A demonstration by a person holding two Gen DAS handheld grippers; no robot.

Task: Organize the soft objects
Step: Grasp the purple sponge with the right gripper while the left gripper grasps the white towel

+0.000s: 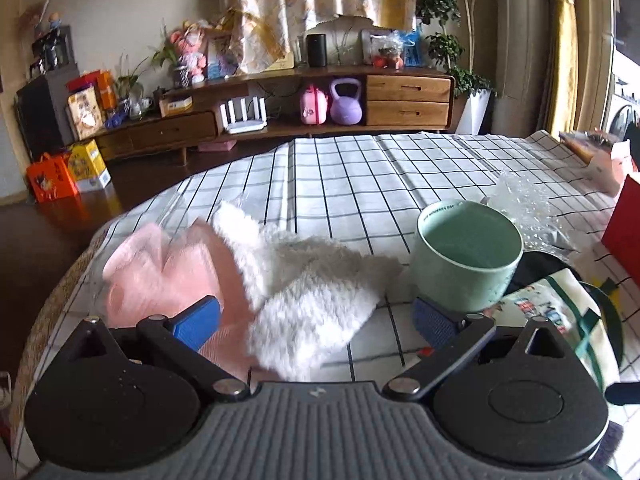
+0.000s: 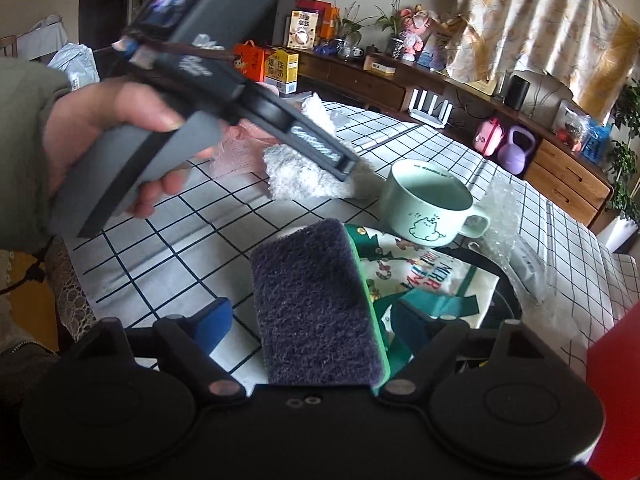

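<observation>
A white fluffy cloth (image 1: 312, 292) lies partly over a pink cloth (image 1: 160, 272) on the checked tablecloth (image 1: 360, 176). My left gripper (image 1: 316, 320) is open and hangs low over the white cloth, its blue pads on either side and clear of it. In the right wrist view a dark purple scouring sponge with a green edge (image 2: 312, 300) lies between the pads of my right gripper (image 2: 314, 322). That gripper is open, with a gap showing at each pad. A person's hand (image 2: 120, 120) holds the left gripper (image 2: 344, 168) above the white cloth (image 2: 296, 176).
A mint mug (image 1: 468, 256) stands right of the white cloth, close to the left gripper's right pad. A printed tote bag (image 2: 420, 276) lies on something black beside the sponge. Bubble wrap (image 1: 524, 200) and a red box (image 1: 624, 228) sit at the right. The table's edge curves at the left.
</observation>
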